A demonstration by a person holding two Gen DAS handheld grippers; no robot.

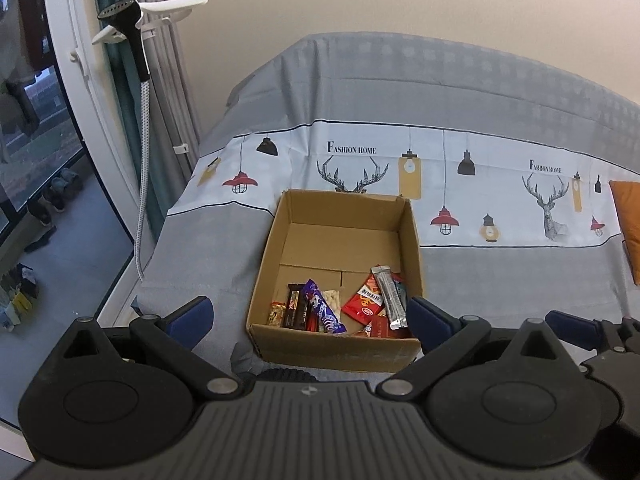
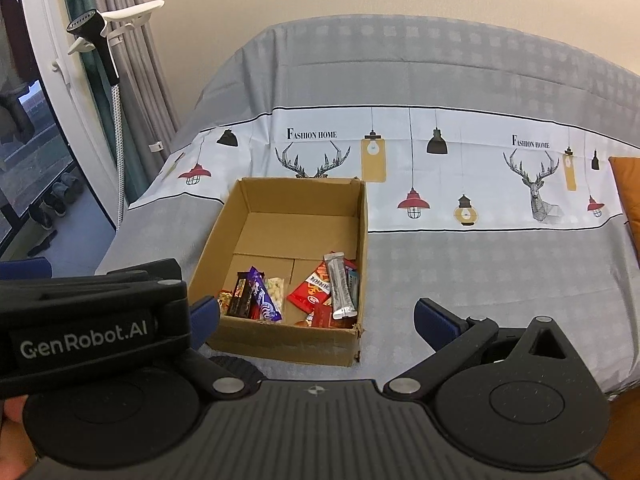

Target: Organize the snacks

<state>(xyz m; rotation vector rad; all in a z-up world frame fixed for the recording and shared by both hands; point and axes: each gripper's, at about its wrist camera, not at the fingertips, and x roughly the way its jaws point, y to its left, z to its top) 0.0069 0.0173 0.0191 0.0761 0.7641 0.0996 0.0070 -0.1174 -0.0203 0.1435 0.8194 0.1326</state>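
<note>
Two grippers are held wide and empty — the left gripper [image 1: 308, 316] and the right gripper [image 2: 316, 320] — just short of the cardboard box [image 1: 336, 350] on the bedsheet [image 2: 480, 280]. Snack packets [image 1: 320, 306] are piled at the box's near end — a silver stick pack [image 2: 340, 284] at right.

Grey deer-print bedsheet [image 1: 480, 280] spread over bed; orange cushion [image 1: 630, 224] at 3 o'clock; garment steamer [image 1: 128, 32] hung at 10 o'clock.

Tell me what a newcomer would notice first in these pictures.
An open cardboard box sits on the grey printed bedspread, with snack packets heaped at its near end, a silver stick pack leaning on its right wall. The left gripper and right gripper are both open and empty.
</note>
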